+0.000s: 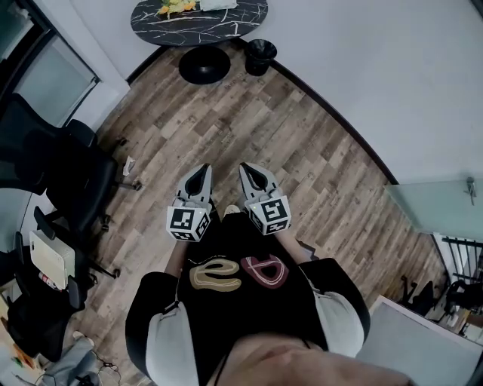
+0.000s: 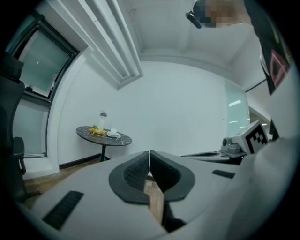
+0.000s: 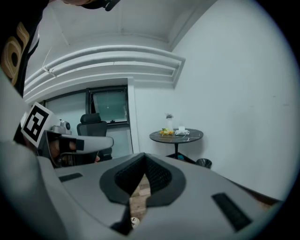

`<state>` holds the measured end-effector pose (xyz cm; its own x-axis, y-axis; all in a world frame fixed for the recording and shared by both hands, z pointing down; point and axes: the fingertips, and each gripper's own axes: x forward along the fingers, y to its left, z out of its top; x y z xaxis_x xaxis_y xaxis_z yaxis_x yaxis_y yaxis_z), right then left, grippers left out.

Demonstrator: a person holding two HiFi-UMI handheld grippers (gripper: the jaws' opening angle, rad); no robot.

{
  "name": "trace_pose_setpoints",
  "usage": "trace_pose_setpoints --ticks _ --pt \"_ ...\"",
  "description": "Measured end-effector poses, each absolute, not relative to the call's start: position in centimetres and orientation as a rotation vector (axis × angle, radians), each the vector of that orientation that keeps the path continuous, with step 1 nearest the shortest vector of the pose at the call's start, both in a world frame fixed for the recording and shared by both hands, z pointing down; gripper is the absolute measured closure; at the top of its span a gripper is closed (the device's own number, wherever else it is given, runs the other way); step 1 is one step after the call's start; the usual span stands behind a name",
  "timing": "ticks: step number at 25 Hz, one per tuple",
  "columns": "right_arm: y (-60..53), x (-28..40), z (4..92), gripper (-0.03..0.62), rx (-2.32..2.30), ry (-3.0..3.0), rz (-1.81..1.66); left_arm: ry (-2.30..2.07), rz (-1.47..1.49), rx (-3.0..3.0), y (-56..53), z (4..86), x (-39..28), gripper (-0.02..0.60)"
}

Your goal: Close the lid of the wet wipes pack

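Observation:
A white wipes pack (image 1: 217, 4) lies on a round black marble table (image 1: 249, 19) far ahead by the wall, next to some yellow items (image 1: 175, 7). It is too small to tell how its lid stands. The pack also shows small in the left gripper view (image 2: 113, 133) and the right gripper view (image 3: 182, 131). My left gripper (image 1: 202, 170) and right gripper (image 1: 247, 167) are held side by side in front of the person's body, above the wooden floor and far from the table. Both are shut, with their jaws meeting at the tips and nothing between them (image 2: 149, 154) (image 3: 143, 157).
A black bin (image 1: 260, 54) stands beside the table's round base (image 1: 204, 66). Black office chairs (image 1: 72, 177) and a desk crowd the left side. White walls curve round the wooden floor (image 1: 324, 166), and a glass panel (image 1: 438, 203) stands at the right.

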<state>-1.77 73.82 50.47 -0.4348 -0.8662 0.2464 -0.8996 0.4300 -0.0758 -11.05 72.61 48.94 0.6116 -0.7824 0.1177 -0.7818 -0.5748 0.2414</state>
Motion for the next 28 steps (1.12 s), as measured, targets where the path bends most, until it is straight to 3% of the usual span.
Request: trace_pose_setpoints --ticks 17,28 --pt "57.5 -5.3 50.2 0.583 1.774 -2.383 0.326 -1.084 0.057 2.709 54.7 48.3 -14.7 0.563" --pt "52.4 -9.2 51.2 0.583 1.824 -2.324 0.353 -0.995 0.086 2.74 48.8 49.2 -17.8 0.563"
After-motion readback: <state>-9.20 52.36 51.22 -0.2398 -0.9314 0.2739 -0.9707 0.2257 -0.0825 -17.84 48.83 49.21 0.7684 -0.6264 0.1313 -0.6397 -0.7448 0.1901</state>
